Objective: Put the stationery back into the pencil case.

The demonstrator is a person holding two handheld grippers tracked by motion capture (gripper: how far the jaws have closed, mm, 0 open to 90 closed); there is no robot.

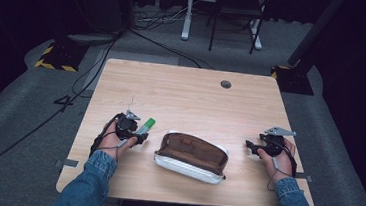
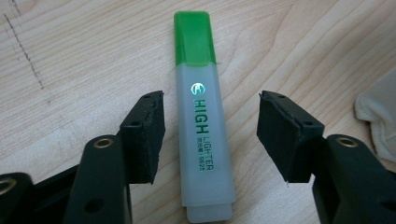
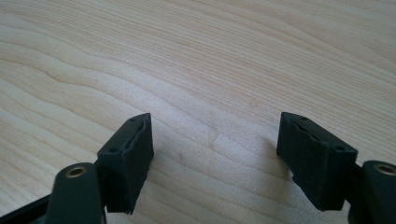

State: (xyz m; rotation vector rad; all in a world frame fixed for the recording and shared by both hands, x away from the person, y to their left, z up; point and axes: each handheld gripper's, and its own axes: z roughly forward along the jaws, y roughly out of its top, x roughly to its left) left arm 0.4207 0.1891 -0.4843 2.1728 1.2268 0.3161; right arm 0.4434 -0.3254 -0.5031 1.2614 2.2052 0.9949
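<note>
Translucent plastic highlighter with green cap (image 2: 201, 121) lies loose between our left gripper's (image 2: 210, 135) half-open jaws; an off-centre squeeze could skid it toward the open brown-lined white pouch (image 1: 191, 157).

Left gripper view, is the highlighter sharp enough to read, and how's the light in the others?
Left gripper view: highlighter sharp, lettering readable, lit evenly. High view: table lit, surroundings dark, slightly soft. Right gripper view: wood grain clear, no glare.

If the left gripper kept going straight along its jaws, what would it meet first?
The green highlighter: it lies lengthwise between the left gripper's open jaws, cap pointing away, pads apparently not touching it. Going on would only slide the jaws further along its body.
</note>
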